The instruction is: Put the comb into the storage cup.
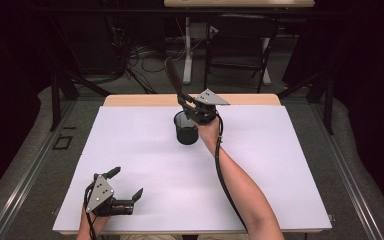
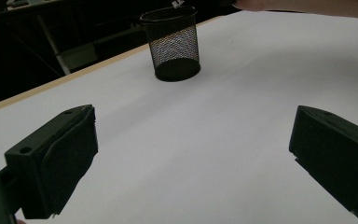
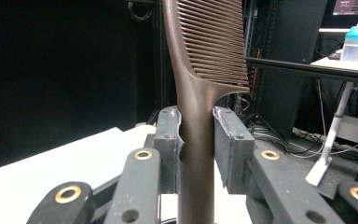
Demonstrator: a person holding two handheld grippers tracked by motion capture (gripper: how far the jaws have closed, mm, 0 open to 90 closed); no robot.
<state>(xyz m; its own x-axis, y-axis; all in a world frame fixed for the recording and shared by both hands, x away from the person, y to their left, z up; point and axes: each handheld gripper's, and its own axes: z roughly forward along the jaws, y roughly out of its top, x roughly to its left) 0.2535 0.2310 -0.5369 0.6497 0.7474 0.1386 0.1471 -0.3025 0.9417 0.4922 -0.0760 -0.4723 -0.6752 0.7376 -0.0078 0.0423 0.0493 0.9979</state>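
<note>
Brown comb (image 3: 200, 84): clamped by its handle between the pads of the right tool (image 1: 189, 104), standing upright with the toothed end uppermost, raised directly above the cup.

Black mesh cup (image 1: 186, 129): upright on the white-covered bench (image 1: 280, 165), toward the far middle; seen from the left tool's camera at (image 2: 173, 44).

Left tool (image 1: 125, 186): low over the near left corner of the bench, jaws spread wide, nothing between them, well apart from the cup.
</note>
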